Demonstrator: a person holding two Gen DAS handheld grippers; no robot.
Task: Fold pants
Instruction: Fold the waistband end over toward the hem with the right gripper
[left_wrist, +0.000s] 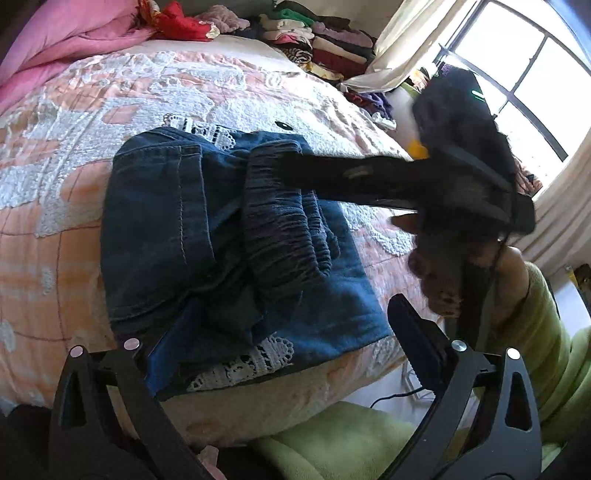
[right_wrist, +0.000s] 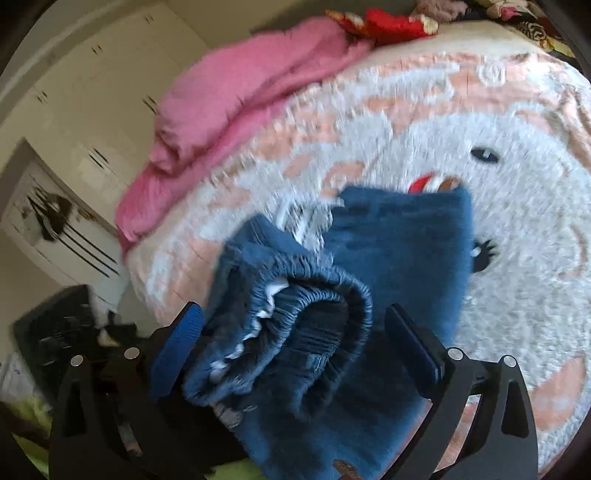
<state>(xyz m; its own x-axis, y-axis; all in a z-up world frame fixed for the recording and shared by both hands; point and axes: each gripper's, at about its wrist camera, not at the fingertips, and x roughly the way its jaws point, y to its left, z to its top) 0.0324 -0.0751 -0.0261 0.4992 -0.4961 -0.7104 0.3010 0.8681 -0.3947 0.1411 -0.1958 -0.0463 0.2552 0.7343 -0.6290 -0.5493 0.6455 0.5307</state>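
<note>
The blue denim pants (left_wrist: 207, 236) lie folded in a bundle on the bed, with white lace trim at the near edge. My left gripper (left_wrist: 284, 343) is open at the near edge of the bundle, its left finger under the denim. My right gripper (left_wrist: 295, 166) reaches in from the right, its tip on the elastic waistband (left_wrist: 288, 236). In the right wrist view, my right gripper (right_wrist: 291, 350) is open with the gathered waistband (right_wrist: 295, 332) between its blue pads, and the rest of the pants (right_wrist: 402, 251) lie beyond.
The bed has a peach and white quilt (left_wrist: 110, 92). A pink blanket (left_wrist: 74, 33) lies at the far left. Stacks of folded clothes (left_wrist: 314, 37) sit at the far side. A window (left_wrist: 517, 74) is at right. A green cloth (left_wrist: 332, 435) lies below the bed edge.
</note>
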